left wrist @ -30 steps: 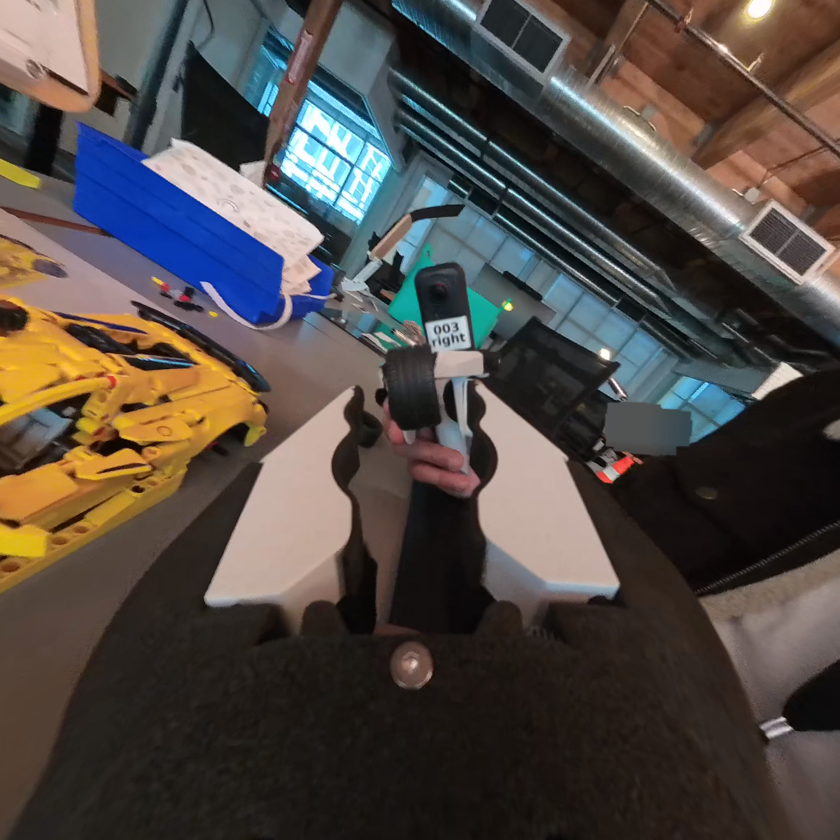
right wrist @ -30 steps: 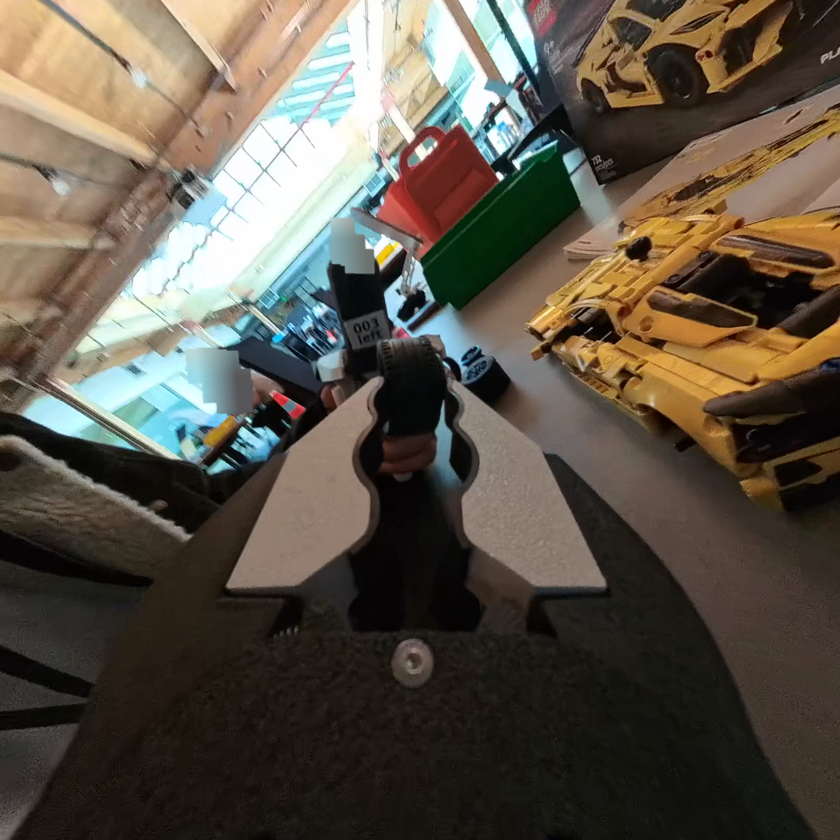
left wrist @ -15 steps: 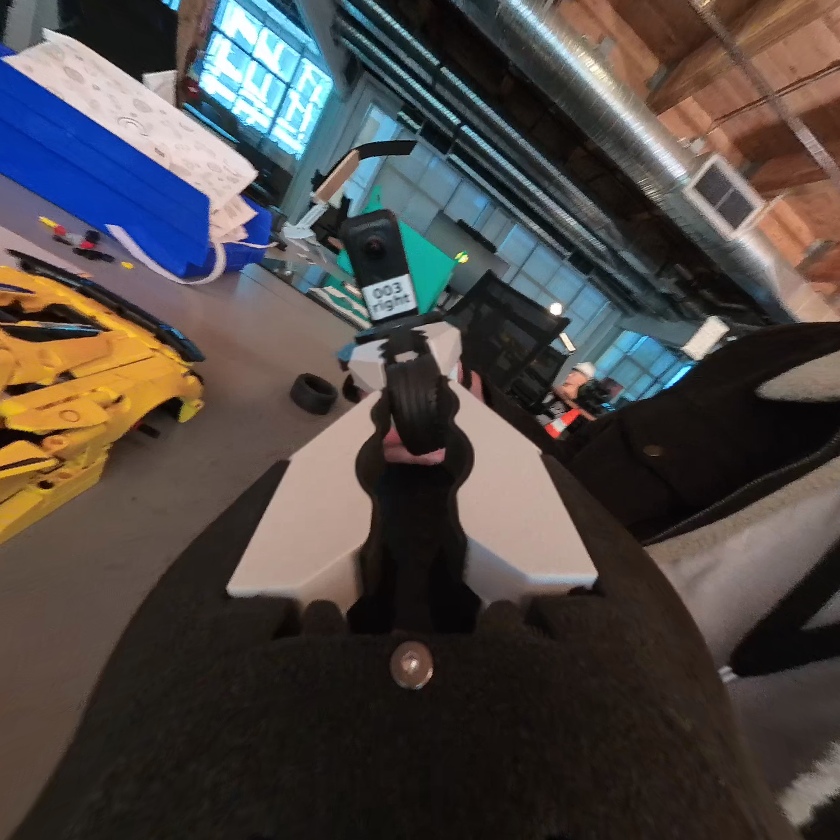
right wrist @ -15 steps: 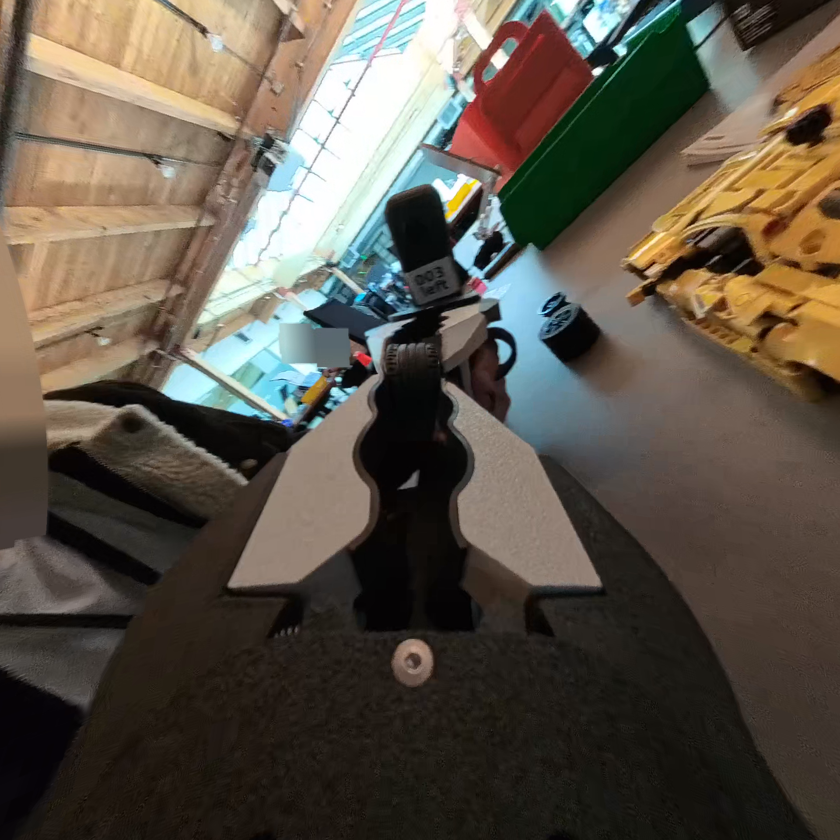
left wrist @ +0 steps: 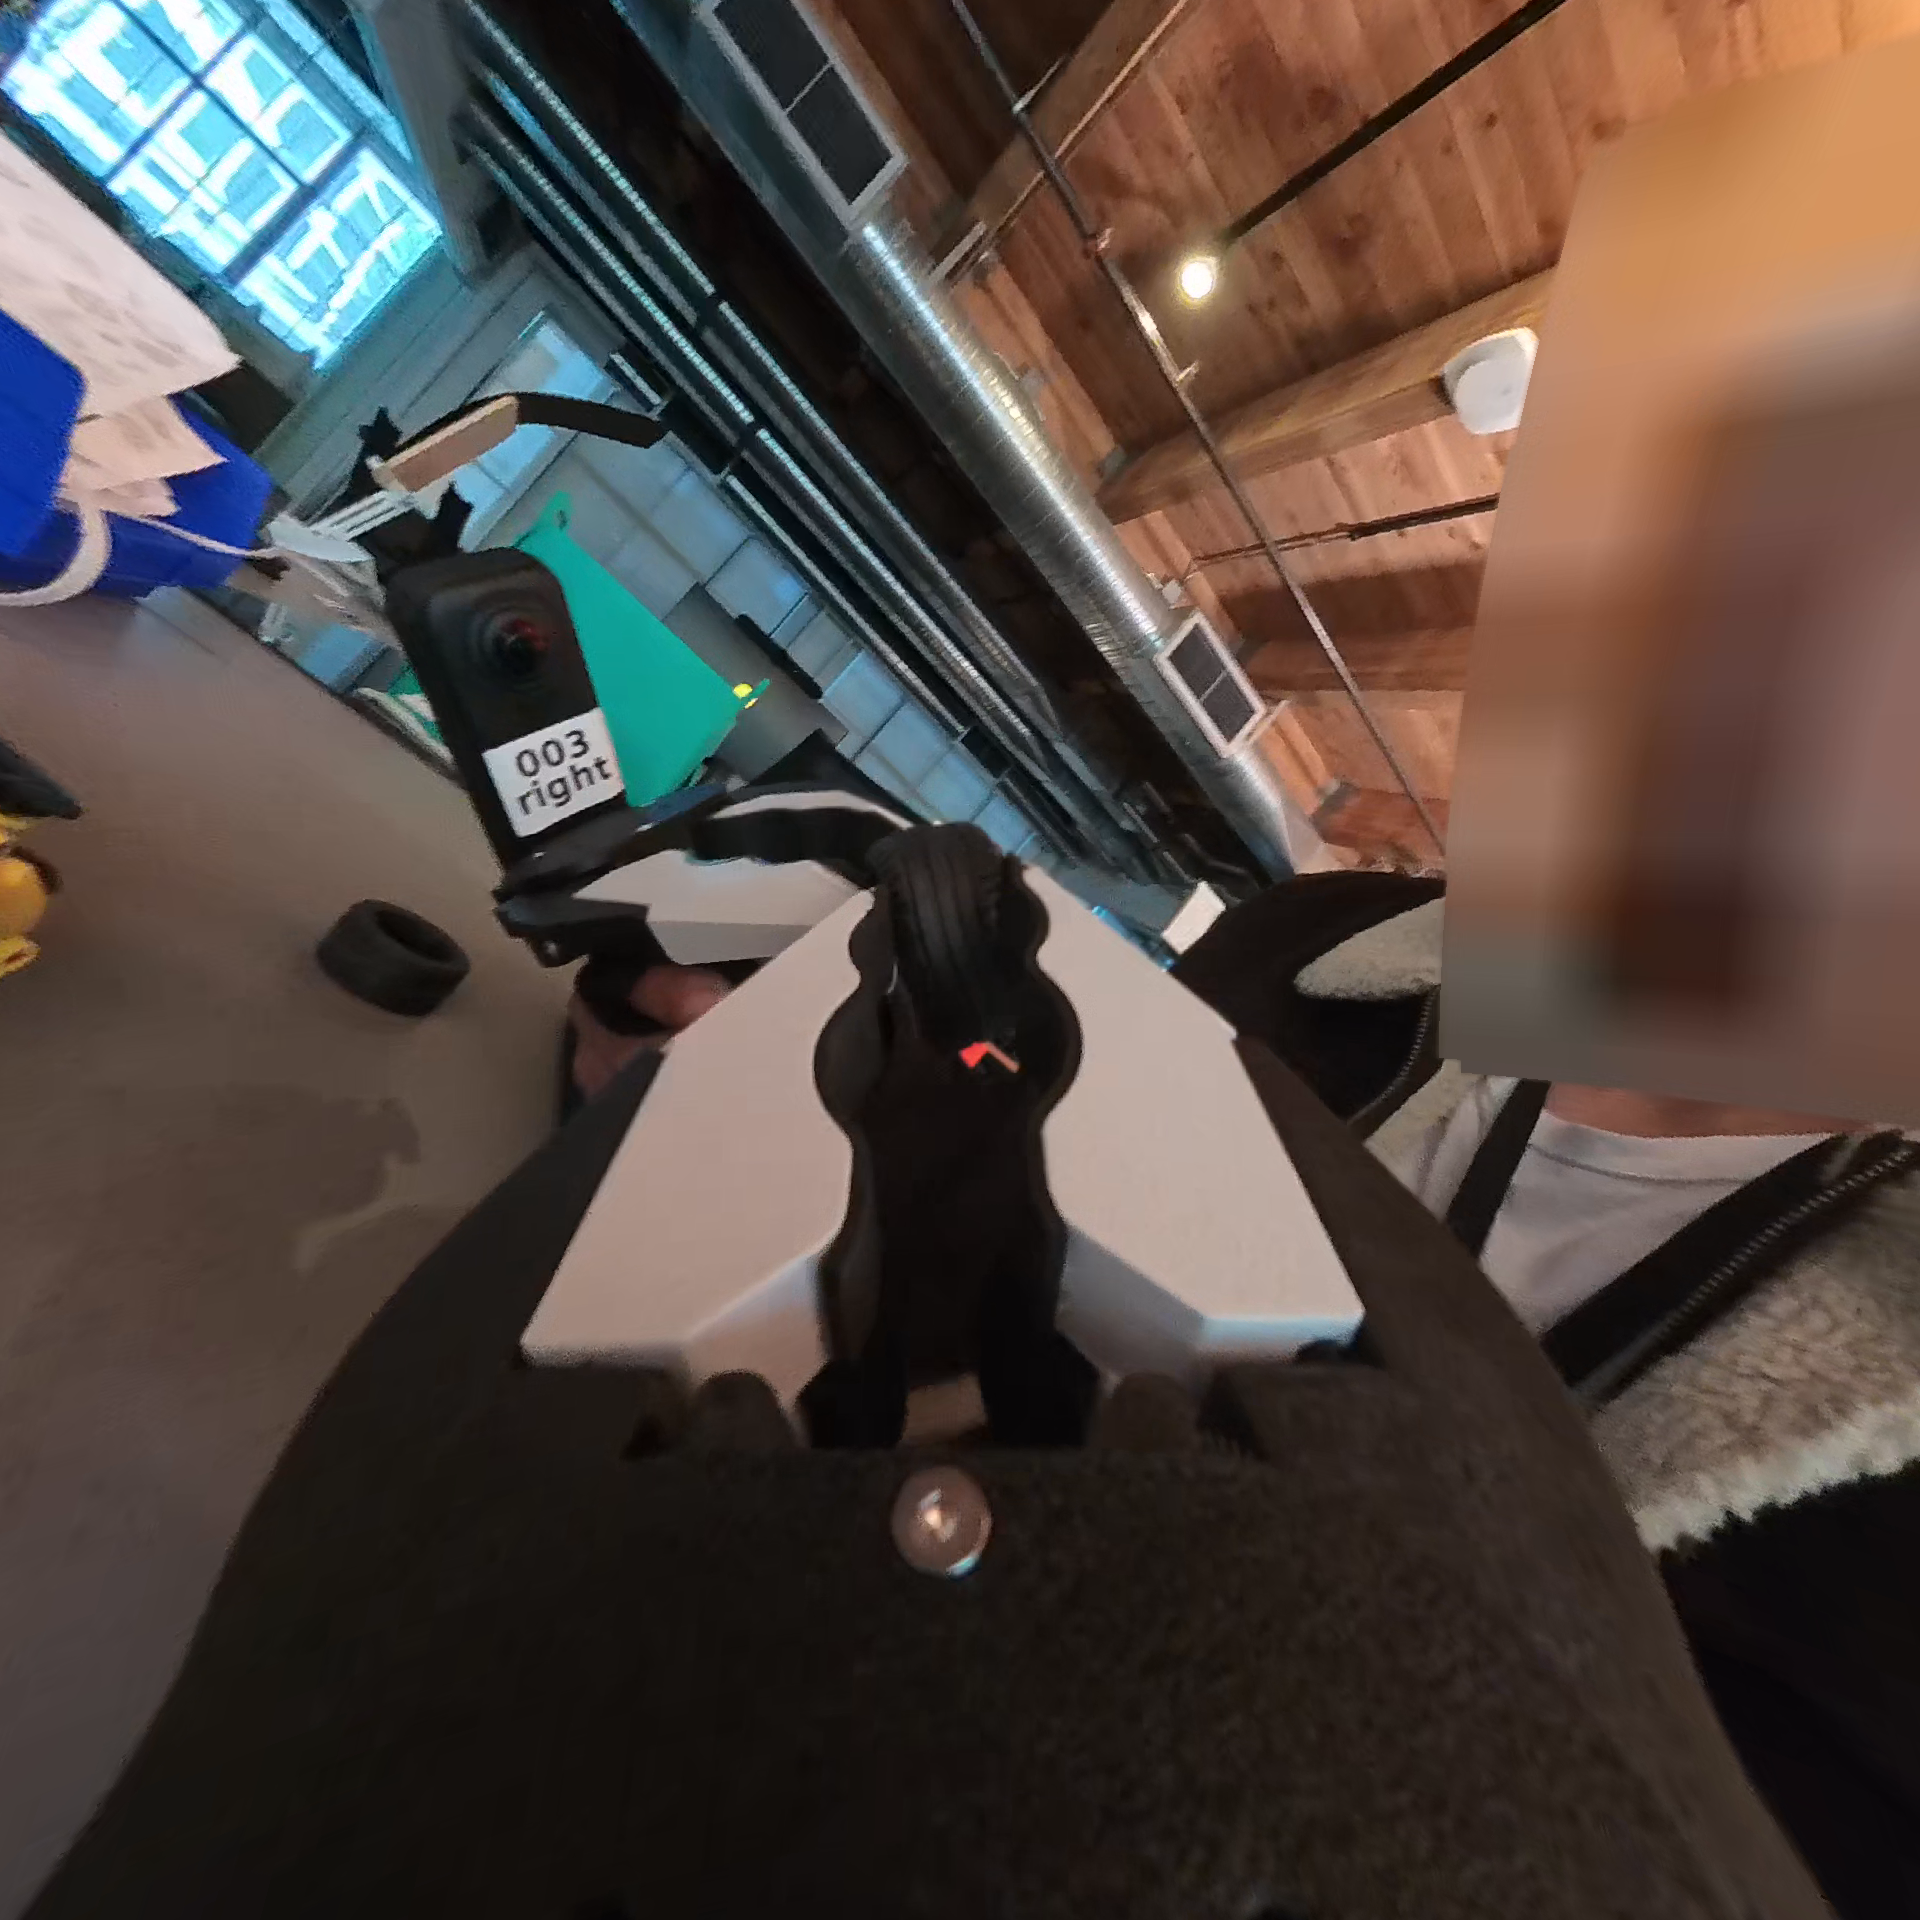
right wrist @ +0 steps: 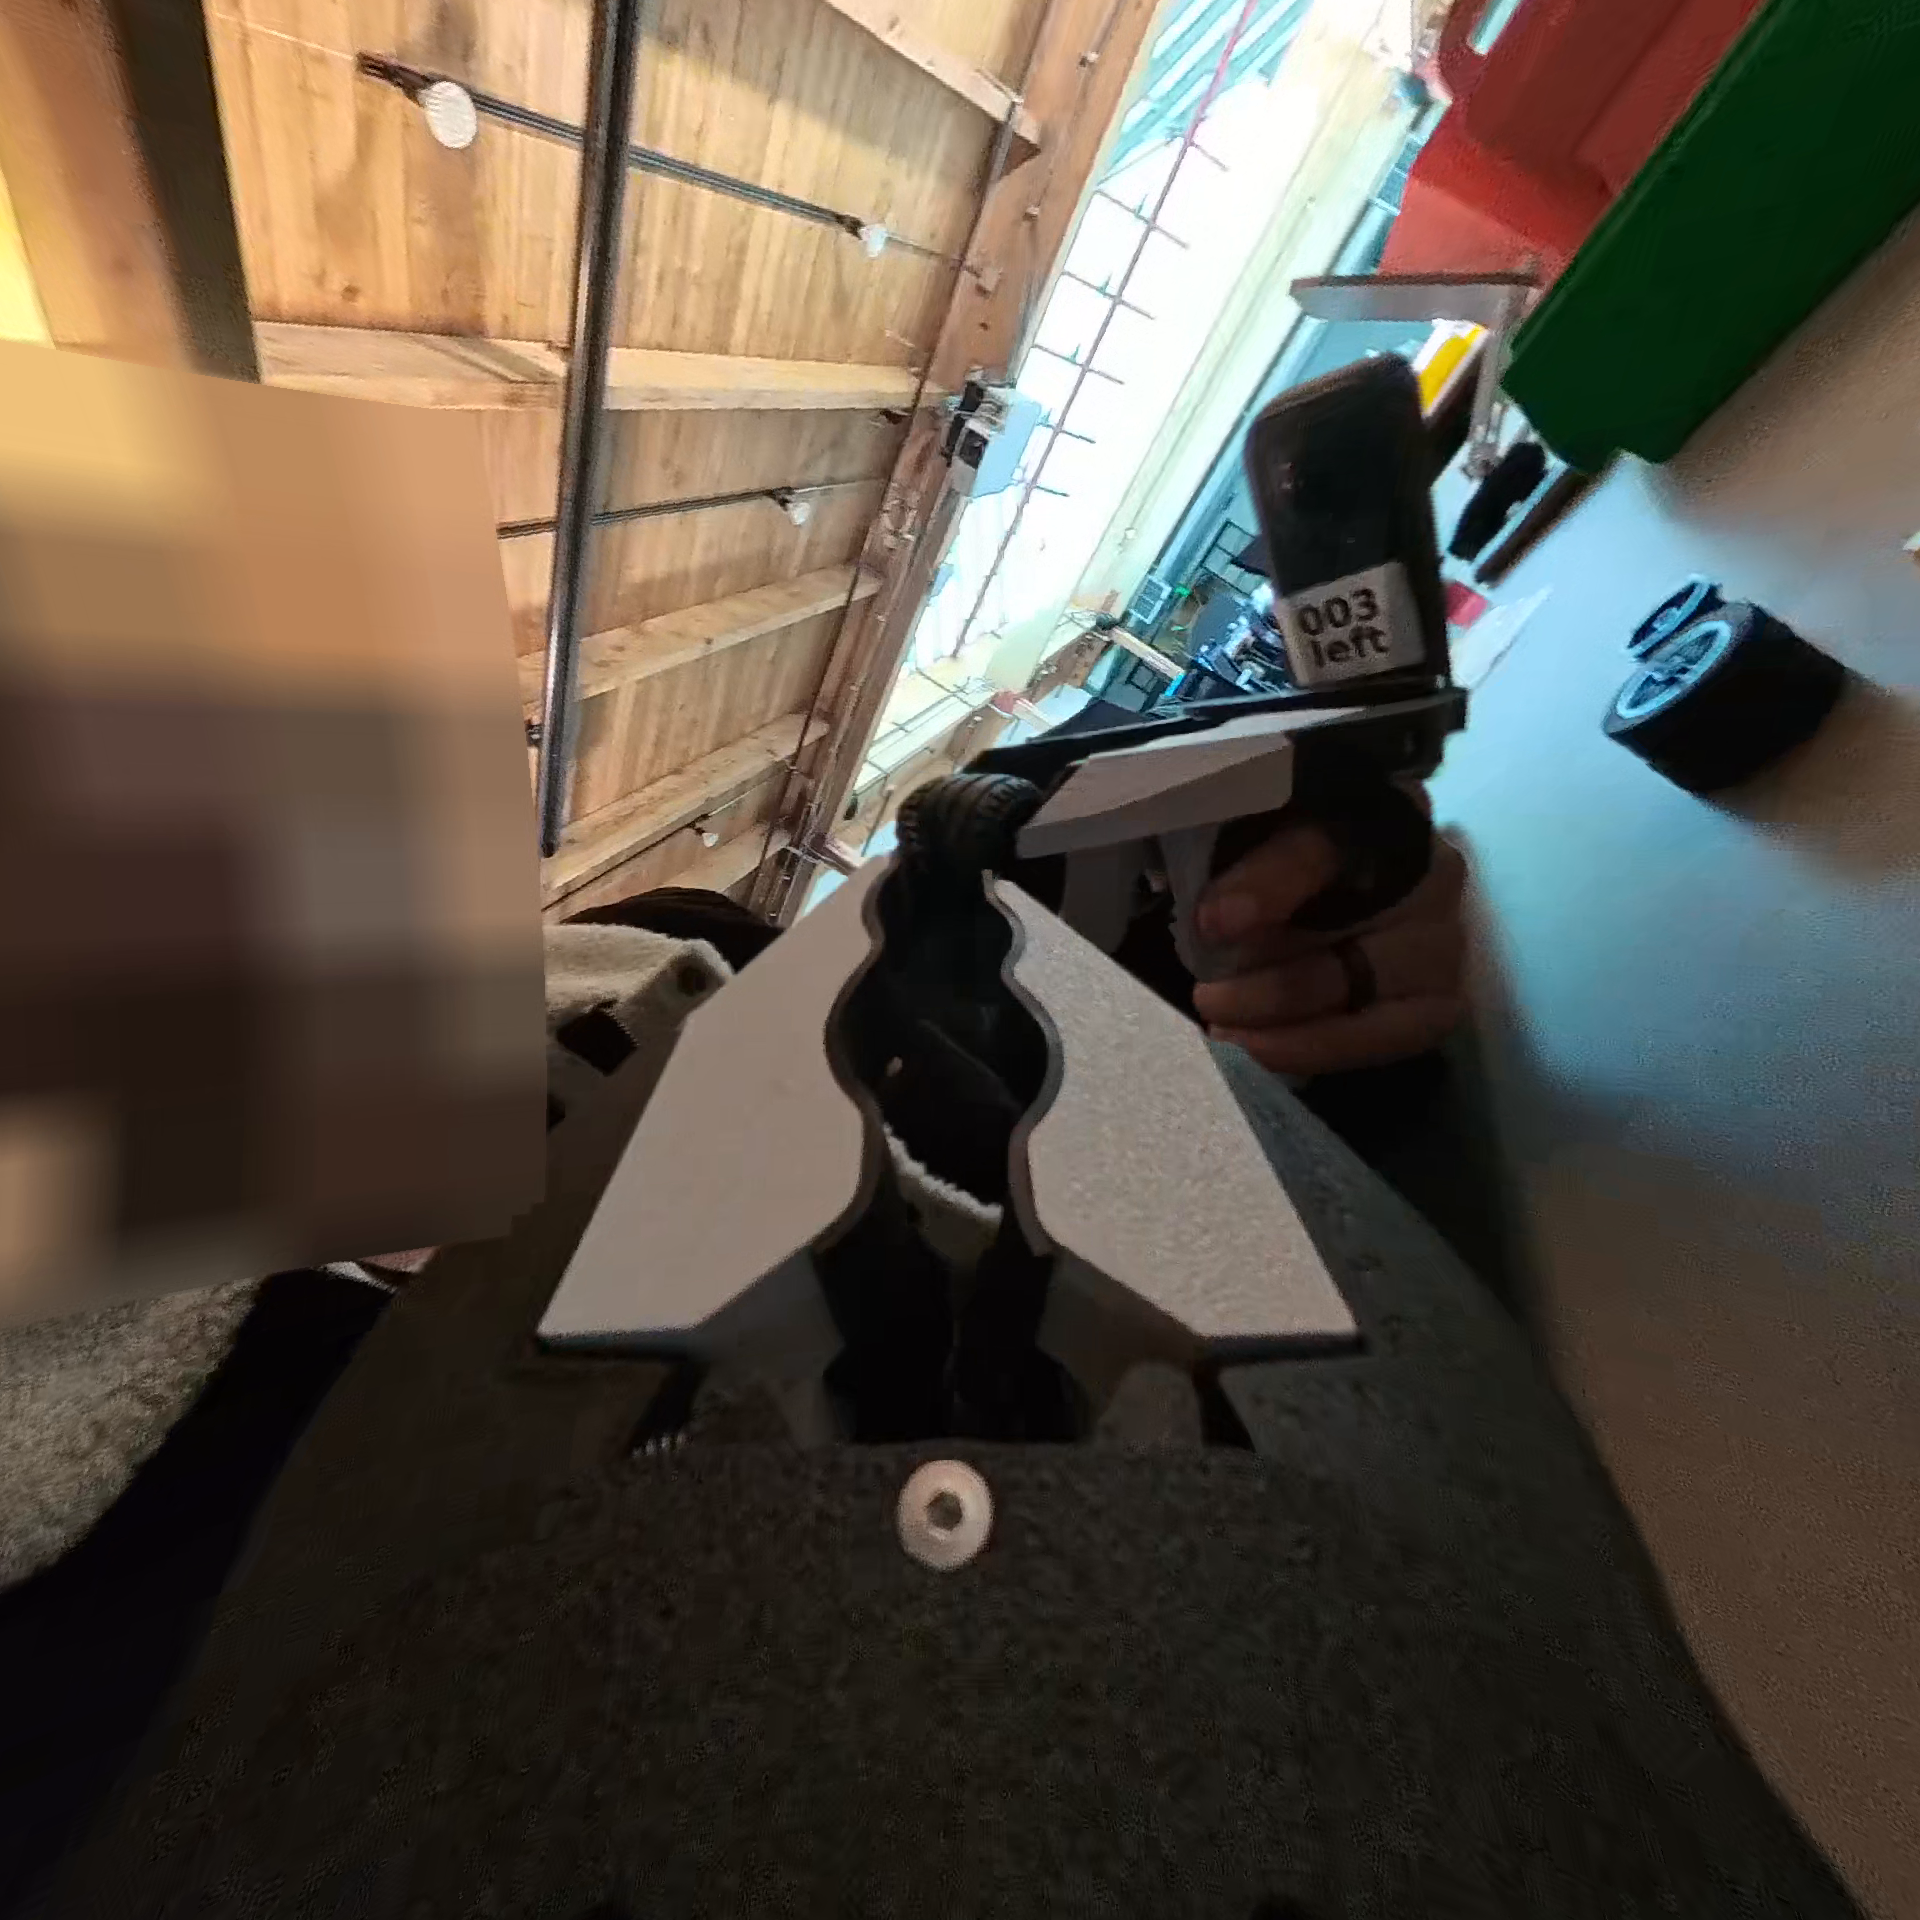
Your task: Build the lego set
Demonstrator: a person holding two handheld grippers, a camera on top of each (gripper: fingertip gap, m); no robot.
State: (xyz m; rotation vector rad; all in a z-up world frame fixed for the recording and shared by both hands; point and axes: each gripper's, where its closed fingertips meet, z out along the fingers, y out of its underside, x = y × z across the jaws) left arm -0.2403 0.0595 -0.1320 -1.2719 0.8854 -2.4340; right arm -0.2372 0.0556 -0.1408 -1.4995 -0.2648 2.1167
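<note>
Above the grey table, well clear of its surface: both grippers raised toward the person's chest, meeting on one small black tyre. Left gripper closed on the tyre at the fingertips, tread showing between the jaws. Right gripper also drawn in narrow, tips against the same tyre; whether clamped on the rubber or on a hub inside, cannot tell, the contact being dark and part hidden. Small red piece visible in the gap behind the tyre, nature unclear. Judged step: fitting or handing over a tyre in mid-air. Elsewhere noted: spare tyre lying loose on the table, finished wheel standing farther off, edge of the yellow car barely in view at the far left, blue bin and green bin beyond. Risks from here: two-sided pinch on soft rubber, so uneven squeeze likely to deform or pop the tyre out; release by one side before the other holds firmly likely to drop it to the table or lap, with a roll out of reach; twisting between the grippers likely to seat the tyre crooked; very poor line of sight at the contact, so misalignment could pass unnoticed.
</note>
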